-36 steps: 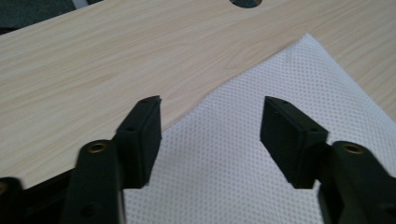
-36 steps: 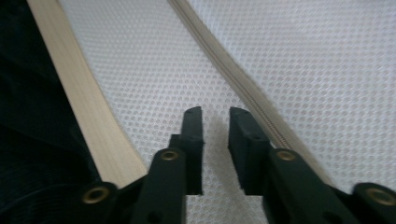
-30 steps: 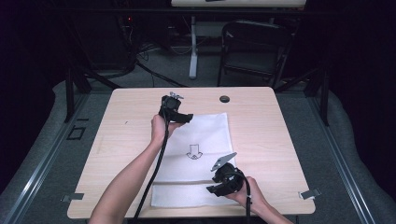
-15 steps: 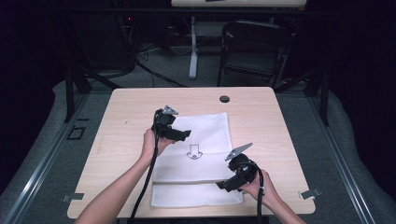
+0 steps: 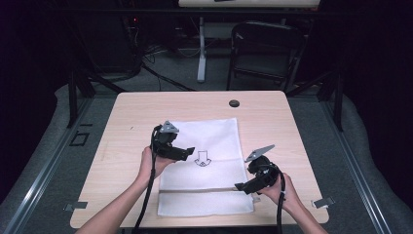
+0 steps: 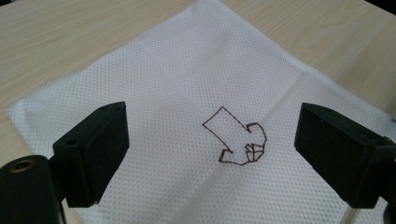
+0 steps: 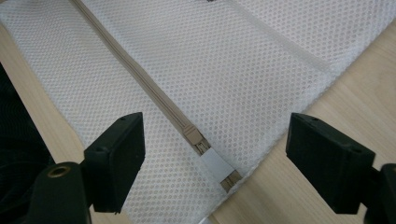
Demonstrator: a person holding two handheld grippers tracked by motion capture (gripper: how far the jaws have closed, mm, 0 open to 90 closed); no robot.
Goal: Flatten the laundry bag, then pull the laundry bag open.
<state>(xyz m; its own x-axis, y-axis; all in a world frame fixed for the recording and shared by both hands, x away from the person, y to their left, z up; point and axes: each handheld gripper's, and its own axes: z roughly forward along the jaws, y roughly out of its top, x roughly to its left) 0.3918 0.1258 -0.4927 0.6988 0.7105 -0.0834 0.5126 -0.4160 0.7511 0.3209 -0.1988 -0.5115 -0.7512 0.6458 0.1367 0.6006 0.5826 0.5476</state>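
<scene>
A white mesh bag (image 5: 214, 141) lies flat on the wooden table (image 5: 292, 126). It has a stitched arrow emblem (image 5: 201, 159) at its middle and a beige zipper (image 5: 204, 191) across its near end. My left gripper (image 5: 184, 153) hovers open over the bag's left part, and the arrow emblem (image 6: 236, 137) lies between its jaws in the left gripper view. My right gripper (image 5: 243, 187) is open at the bag's near right corner. In the right gripper view the zipper's end (image 7: 212, 161) sits between the jaws. Neither gripper holds anything.
A black grommet hole (image 5: 234, 103) is set in the table's far side. A dark chair (image 5: 265, 48) and a table leg (image 5: 201, 48) stand beyond the table. Small metal clips (image 5: 324, 202) sit at the near corners. Bare wood surrounds the bag.
My left gripper has come back from the bag's far left corner to its middle left. My right gripper has shifted right along the zipper to its end.
</scene>
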